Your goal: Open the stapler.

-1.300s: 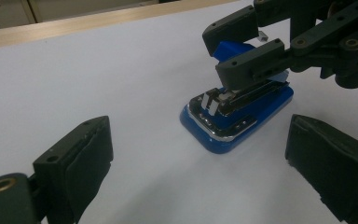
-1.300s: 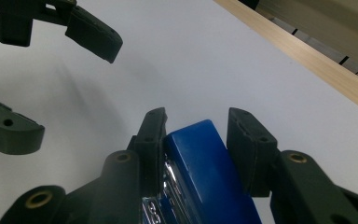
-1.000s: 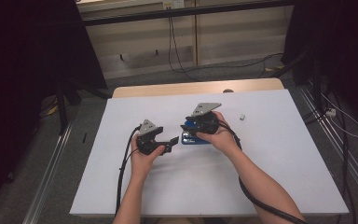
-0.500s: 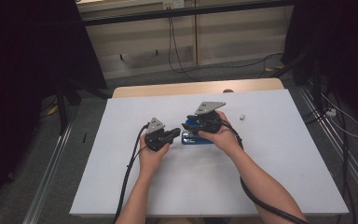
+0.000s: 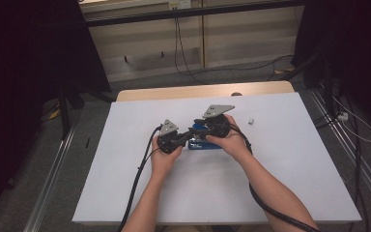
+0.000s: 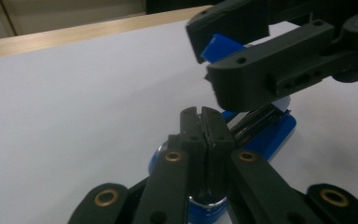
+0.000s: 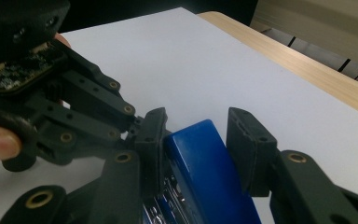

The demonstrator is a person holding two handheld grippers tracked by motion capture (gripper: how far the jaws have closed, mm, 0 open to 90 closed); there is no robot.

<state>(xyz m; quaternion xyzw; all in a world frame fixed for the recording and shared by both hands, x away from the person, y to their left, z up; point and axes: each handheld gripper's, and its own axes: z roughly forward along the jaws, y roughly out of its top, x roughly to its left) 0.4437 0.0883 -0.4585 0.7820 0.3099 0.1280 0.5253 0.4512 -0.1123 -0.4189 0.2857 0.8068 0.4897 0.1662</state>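
I can read no text, label, brand or number anywhere, not on the blue stapler (image 5: 204,137) and not around it.

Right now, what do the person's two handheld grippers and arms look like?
Both the left gripper and the right gripper are matte black, with linked arms pinned by brass-coloured rivets and flat black jaws. Each carries a grey three-cornered plate on top and trails a black cable. An exposed circuit board shows on the left gripper's body. The forearms are bare, no sleeves.
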